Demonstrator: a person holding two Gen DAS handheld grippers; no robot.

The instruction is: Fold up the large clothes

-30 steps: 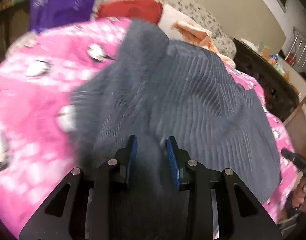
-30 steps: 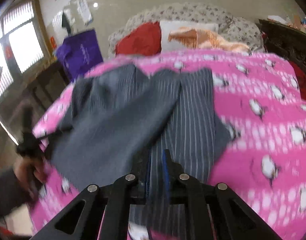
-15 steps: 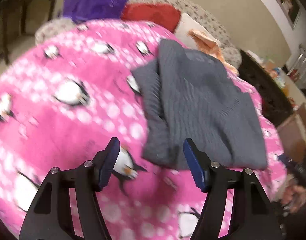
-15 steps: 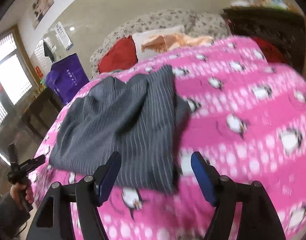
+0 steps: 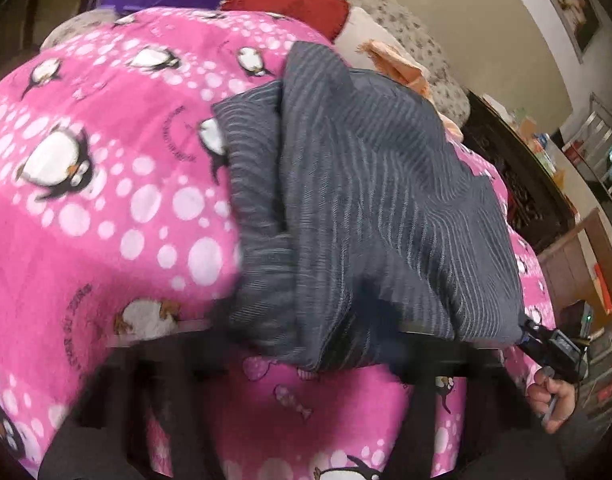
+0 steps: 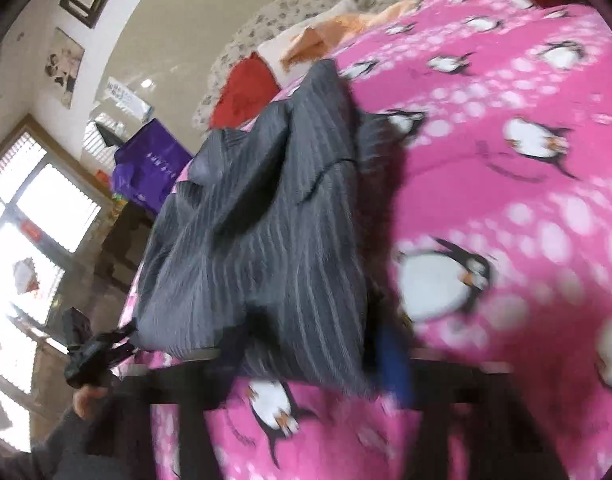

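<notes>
A grey pinstriped garment (image 5: 366, 200) lies folded over on a pink penguin blanket (image 5: 106, 200). It also shows in the right wrist view (image 6: 266, 240). My left gripper (image 5: 306, 344) sits at the garment's near left edge; its fingers are motion-blurred and partly hidden by cloth. My right gripper (image 6: 318, 352) sits at the garment's near right edge, one blue pad (image 6: 392, 364) showing beside the cloth. In the left wrist view the right gripper (image 5: 524, 334) touches the garment's near corner. In the right wrist view the left gripper (image 6: 122, 338) touches the other corner.
Red (image 5: 290, 4) and white pillows and an orange cloth (image 5: 394, 64) lie at the bed's head. A purple bag (image 6: 150, 164) stands by a window. A dark cabinet (image 5: 518, 184) flanks the bed.
Both grippers were open above the blanket and have moved forward to the garment's near edge. The views are now tilted and blurred.
</notes>
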